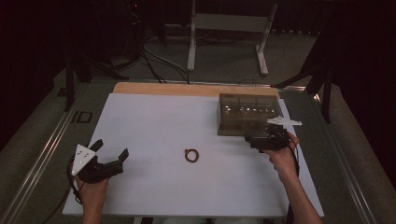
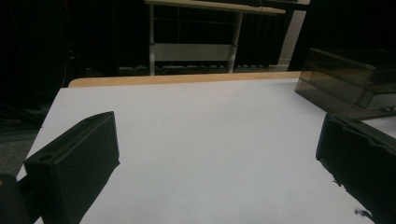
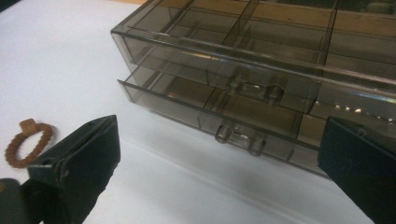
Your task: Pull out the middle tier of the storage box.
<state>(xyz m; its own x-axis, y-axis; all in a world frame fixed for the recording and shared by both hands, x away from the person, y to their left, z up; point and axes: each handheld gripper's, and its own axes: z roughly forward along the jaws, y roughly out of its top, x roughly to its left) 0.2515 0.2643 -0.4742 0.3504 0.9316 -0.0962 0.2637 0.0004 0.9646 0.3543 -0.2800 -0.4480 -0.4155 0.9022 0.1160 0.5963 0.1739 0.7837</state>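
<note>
A smoky see-through drawer box (image 1: 247,114) stands at the right back of the white board (image 1: 177,126). It has two drawers; the lower drawer (image 3: 196,105) stands slightly out, its clear handle (image 3: 238,135) facing my right gripper. My right gripper (image 1: 264,136) is just in front of the box, jaws wide open and empty (image 3: 219,144). A small brown braided ring (image 1: 191,155) lies mid-board, left of that gripper (image 3: 28,142). My left gripper (image 1: 112,149) hovers at the front left, open and empty (image 2: 215,140), far from both.
Wooden table edge (image 1: 187,88) shows behind the board. Beyond it are a metal table frame (image 1: 229,32) and floor cables (image 1: 154,60) in a dark room. The box (image 2: 350,88) appears at the right of the left gripper view.
</note>
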